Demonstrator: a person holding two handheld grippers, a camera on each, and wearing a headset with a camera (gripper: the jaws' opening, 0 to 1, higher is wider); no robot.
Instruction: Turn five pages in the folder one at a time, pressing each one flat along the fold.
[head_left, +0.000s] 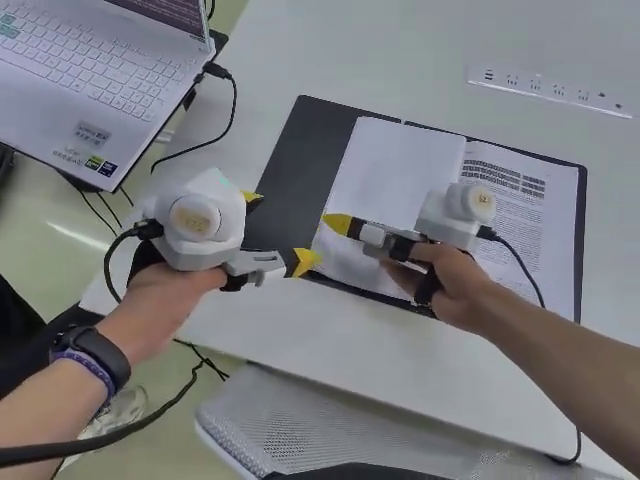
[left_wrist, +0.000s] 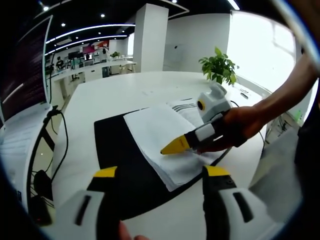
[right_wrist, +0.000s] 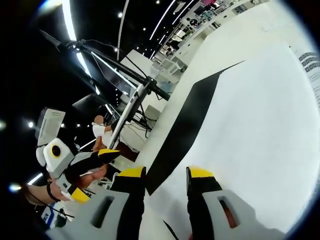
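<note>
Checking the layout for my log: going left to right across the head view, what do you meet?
Laptop → left gripper → right gripper → printed page.

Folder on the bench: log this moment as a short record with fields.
folder: black, open on the white table
blank sheet: over the folder's middle
printed sheet: to its right
left gripper: fingers wide apart, nothing between, by the folder's near edge
right gripper: fingers a little apart, over the blank sheet; contact unclear
laptop: open, beyond the folder's left side
</note>
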